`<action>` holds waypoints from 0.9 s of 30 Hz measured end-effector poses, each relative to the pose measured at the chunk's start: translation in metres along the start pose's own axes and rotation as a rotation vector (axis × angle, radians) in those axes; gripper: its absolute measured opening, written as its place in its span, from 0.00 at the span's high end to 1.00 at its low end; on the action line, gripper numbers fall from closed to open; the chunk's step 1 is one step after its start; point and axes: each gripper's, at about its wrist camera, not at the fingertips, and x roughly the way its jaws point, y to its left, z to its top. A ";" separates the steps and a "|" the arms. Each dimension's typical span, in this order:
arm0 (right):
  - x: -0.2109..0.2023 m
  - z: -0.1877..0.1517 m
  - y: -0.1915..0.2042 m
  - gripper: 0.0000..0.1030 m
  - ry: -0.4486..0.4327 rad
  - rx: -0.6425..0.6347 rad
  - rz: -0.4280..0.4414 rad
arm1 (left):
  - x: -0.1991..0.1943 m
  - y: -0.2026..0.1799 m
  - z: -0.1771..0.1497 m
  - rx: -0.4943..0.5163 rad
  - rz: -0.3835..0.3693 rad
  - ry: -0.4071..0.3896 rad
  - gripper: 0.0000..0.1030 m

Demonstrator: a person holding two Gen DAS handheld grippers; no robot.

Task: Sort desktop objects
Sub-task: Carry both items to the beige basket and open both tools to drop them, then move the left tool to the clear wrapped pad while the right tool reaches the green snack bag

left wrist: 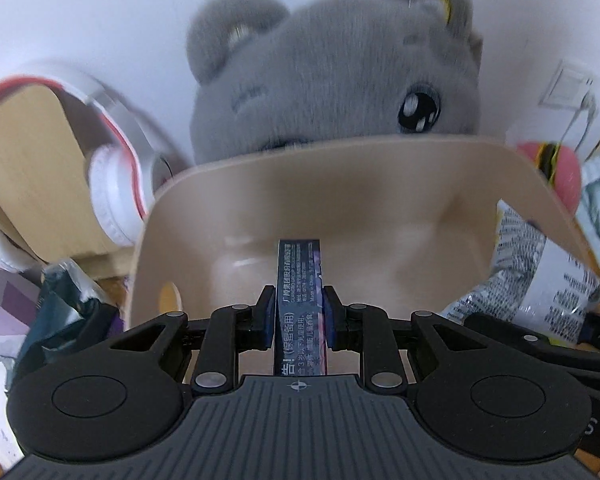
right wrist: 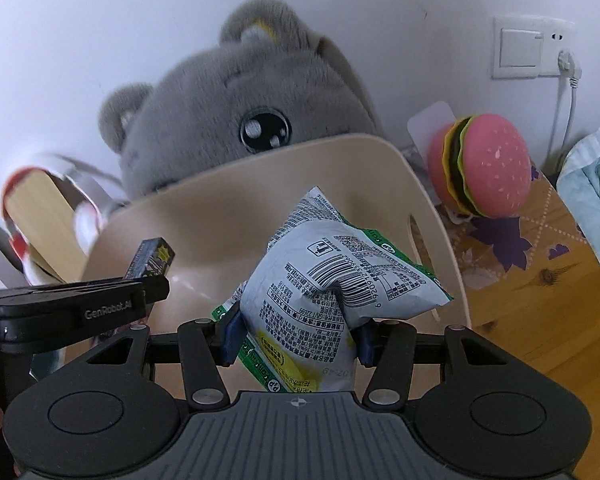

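L gripper (left wrist: 298,312) is clamping a slim dark box (left wrist: 298,280) w/ printed Chinese text, both blue pads pressing its long sides; the box is standing on edge and poking fwd over the open mouth of a beige bin (left wrist: 340,208), which is filling the 12 o'clock half of the L wrist view. R gripper (right wrist: 296,334) is squeezing a crinkled white-and-green snack bag (right wrist: 336,276), barcode side facing the cam, the bag bulging up at 12 o'clock over the same bin's rim. In the R wrist view the L gripper is showing at 9 o'clock as a black arm w/ the box tip sticking out toward 11, just beside the snack bag but apart from it; both items are hanging over the bin's interior, and I can't tell whether either is touching its walls. Behind the bin at 12 o'clock a grey plush toy (right wrist: 236,120) is peeking over the far rim, against a white wall. At 2 o'clock in the R view a pink toy burger (right wrist: 484,164) is sitting on the wooden desk (right wrist: 540,280), near the bin's side w/ the handle slot. At 9–10 o'clock in the L view white-and-red headphones (left wrist: 116,184) are hanging around a wooden stand (left wrist: 32,160). A wall socket w/ a plugged cable (right wrist: 568,76) is showing at 1–2 o'clock. A dark foil packet (left wrist: 68,304) is lying at 8 o'clock in the L view, beside the bin.
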 end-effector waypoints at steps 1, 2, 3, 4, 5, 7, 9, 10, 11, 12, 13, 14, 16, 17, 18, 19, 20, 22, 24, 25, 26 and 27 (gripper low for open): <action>0.004 -0.001 0.002 0.51 0.010 -0.014 -0.014 | 0.006 -0.001 -0.001 0.005 0.002 0.018 0.77; 0.008 -0.001 0.003 0.51 0.015 -0.025 -0.025 | 0.011 -0.002 -0.002 0.012 0.005 0.033 0.77; 0.010 -0.002 0.004 0.50 0.021 -0.032 -0.032 | 0.015 -0.002 -0.003 0.016 0.010 0.047 0.77; 0.012 0.000 0.004 0.50 0.027 -0.034 -0.037 | 0.016 -0.003 -0.005 0.022 0.019 0.048 0.76; 0.014 0.000 0.004 0.50 0.033 -0.033 -0.044 | 0.016 -0.003 -0.006 0.027 0.027 0.041 0.69; 0.014 0.000 0.003 0.48 0.044 -0.025 -0.059 | 0.013 -0.001 -0.008 0.021 0.033 0.031 0.45; 0.012 0.000 0.001 0.41 0.053 -0.016 -0.060 | 0.007 0.003 -0.009 0.007 0.031 0.003 0.30; 0.010 0.000 0.000 0.39 0.047 -0.018 -0.057 | 0.004 0.004 -0.009 0.004 0.031 -0.008 0.29; 0.007 0.000 0.001 0.34 0.038 -0.024 -0.060 | 0.002 0.006 -0.008 0.003 0.028 -0.010 0.29; 0.004 0.000 0.001 0.27 0.030 -0.029 -0.071 | 0.001 0.007 -0.008 0.001 0.023 -0.006 0.29; 0.002 0.000 0.002 0.25 0.023 -0.032 -0.080 | -0.001 0.008 -0.008 0.001 0.016 -0.003 0.29; 0.000 0.001 0.001 0.24 0.018 -0.030 -0.083 | -0.004 0.009 -0.009 0.003 0.010 -0.001 0.29; -0.005 0.003 -0.001 0.22 0.021 -0.016 -0.082 | -0.010 0.010 -0.010 0.013 0.001 -0.004 0.29; -0.009 0.002 -0.003 0.19 0.024 -0.005 -0.085 | -0.014 0.012 -0.011 0.015 -0.005 -0.009 0.29; -0.013 0.002 -0.004 0.15 0.025 0.004 -0.089 | -0.019 0.013 -0.013 0.012 -0.009 -0.016 0.29; -0.018 0.001 -0.005 0.15 0.020 0.016 -0.089 | -0.024 0.016 -0.008 0.010 -0.016 -0.023 0.29; -0.024 0.000 -0.006 0.15 0.015 0.022 -0.083 | -0.030 0.019 -0.009 0.007 -0.024 -0.029 0.29; -0.035 -0.002 -0.006 0.13 0.005 0.019 -0.077 | -0.045 0.022 -0.014 0.013 -0.038 -0.048 0.29; -0.048 -0.006 -0.005 0.09 -0.010 0.005 -0.077 | -0.059 0.026 -0.021 0.022 -0.041 -0.066 0.28; -0.054 -0.009 -0.005 0.09 -0.014 0.000 -0.071 | -0.066 0.029 -0.025 0.026 -0.046 -0.074 0.28; -0.061 -0.014 -0.006 0.08 -0.011 0.000 -0.060 | -0.073 0.032 -0.029 0.030 -0.051 -0.080 0.28; -0.066 -0.017 -0.007 0.07 -0.003 -0.001 -0.049 | -0.080 0.036 -0.035 0.033 -0.055 -0.085 0.28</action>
